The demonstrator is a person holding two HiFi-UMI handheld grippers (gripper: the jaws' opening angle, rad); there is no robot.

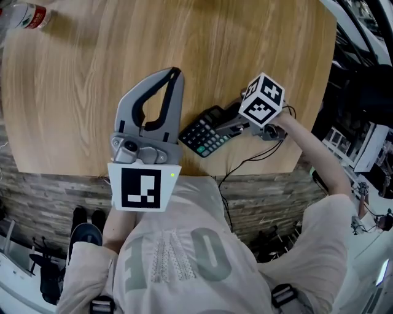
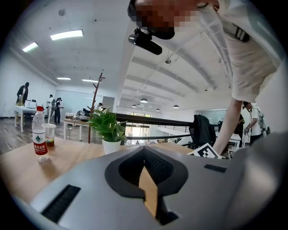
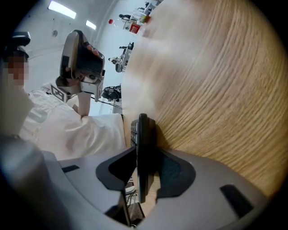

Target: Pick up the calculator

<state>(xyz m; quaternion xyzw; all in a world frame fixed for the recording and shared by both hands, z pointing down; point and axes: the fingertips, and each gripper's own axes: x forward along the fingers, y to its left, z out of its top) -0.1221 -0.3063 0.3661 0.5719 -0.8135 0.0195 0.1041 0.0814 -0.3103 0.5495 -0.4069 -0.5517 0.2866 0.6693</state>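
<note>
R gripper was clamped on the calculator: in the right gripper view the calc stood edge-on between the pads, key face twd the left pad, both pads pressing on it. In the head view it sat over the wooden table, near the front edge, right of centre; couldn't tell if it had cleared the wood. L gripper hung just left of the calc, not touching it, jaws closed tip to tip w/ nothing between. Water bottle at the far left corner, well apart.
</note>
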